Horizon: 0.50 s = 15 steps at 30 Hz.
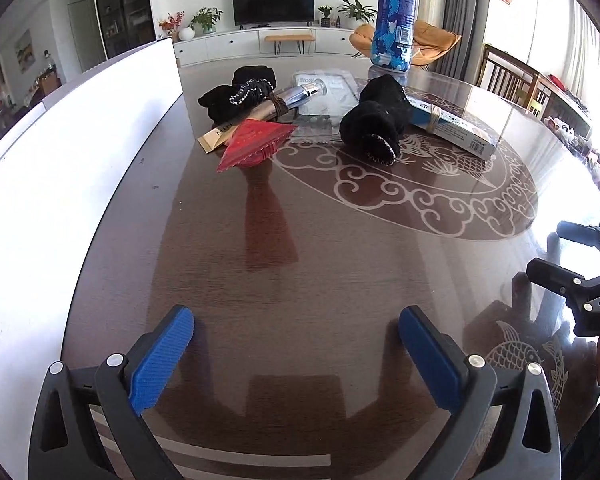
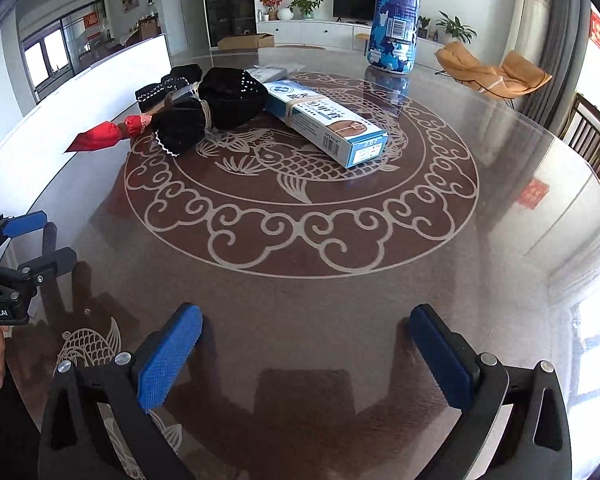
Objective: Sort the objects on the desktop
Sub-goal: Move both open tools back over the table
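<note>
So far nothing looks sorted. Our left claw and right claw hang spread and empty over the near bench. Red packet, black pouches, blue box and bottle sit clustered at the far side, untouched.

Seen from low above the glossy dark table, looking forward and down between the spread blue pads of the left gripper; white board off to its left, clutter well ahead. Viewed likewise from the right gripper, set just beside the first and angled toward the same far pile. Shared in both: blue camouflage bottle, boxed tube, fish-and-cloud medallion.
</note>
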Available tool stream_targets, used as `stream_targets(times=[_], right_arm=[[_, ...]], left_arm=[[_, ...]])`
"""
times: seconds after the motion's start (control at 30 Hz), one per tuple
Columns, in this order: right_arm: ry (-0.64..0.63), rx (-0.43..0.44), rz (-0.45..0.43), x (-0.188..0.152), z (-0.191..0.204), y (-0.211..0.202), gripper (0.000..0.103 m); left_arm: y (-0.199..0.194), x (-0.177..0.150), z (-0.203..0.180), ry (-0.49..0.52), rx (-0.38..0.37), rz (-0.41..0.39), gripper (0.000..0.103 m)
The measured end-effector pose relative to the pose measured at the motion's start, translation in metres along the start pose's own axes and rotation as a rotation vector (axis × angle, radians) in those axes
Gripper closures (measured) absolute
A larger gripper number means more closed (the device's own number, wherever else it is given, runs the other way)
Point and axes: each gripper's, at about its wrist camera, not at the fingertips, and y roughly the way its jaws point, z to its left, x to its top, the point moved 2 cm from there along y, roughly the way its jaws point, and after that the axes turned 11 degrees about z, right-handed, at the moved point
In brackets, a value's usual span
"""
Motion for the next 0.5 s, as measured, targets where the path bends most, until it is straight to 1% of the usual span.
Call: stream_targets(times=[0.1, 0.2, 0.3, 0.4, 0.5], right_arm=[[0.0, 0.001, 0.0, 0.0, 0.0, 0.0, 0.0], [0.0, 0.0, 0.0, 0.0, 0.0, 0.0, 0.0], [0.0, 0.0, 0.0, 0.0, 0.0, 0.0, 0.0], [0.0, 0.0, 0.0, 0.0, 0.0, 0.0, 0.0], [0.0, 0.0, -0.001, 0.0, 0.0, 0.0, 0.0]], left_arm=[[0.006, 0.013, -0.003, -0.008, 0.002, 0.045, 0.0], [0.015, 0.035, -0.008, 0.002, -0.003, 0.065, 0.0], [0.025, 0.056, -0.012, 0.001, -0.003, 0.052, 0.0], [0.033, 0.072, -0.015, -0.007, -0.003, 0.007, 0.0], [0.039, 0.085, -0.015, 0.011, -0.013, 0.008, 0.0]])
